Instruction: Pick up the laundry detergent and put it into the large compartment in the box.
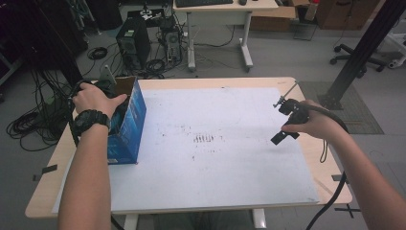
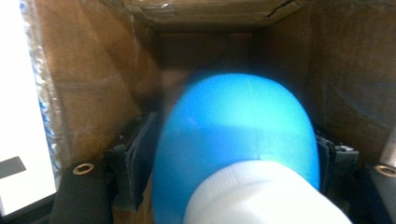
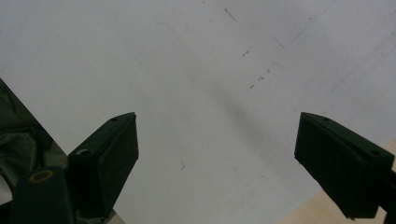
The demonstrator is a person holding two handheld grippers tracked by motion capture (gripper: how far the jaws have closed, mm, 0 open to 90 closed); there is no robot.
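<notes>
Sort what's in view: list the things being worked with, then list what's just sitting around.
In use:
- blue bottle with a white cap, clamped in the left gripper
- blue cardboard box that the bottle is inside
- right gripper, open above the white mat

Lying about:
- computer towers and floor cables
- far desk
- office chair

Even, soft room light, dim inside the box (image 2: 88, 84), blue bottle (image 2: 233, 140) blurred up close, faint shadows
</notes>
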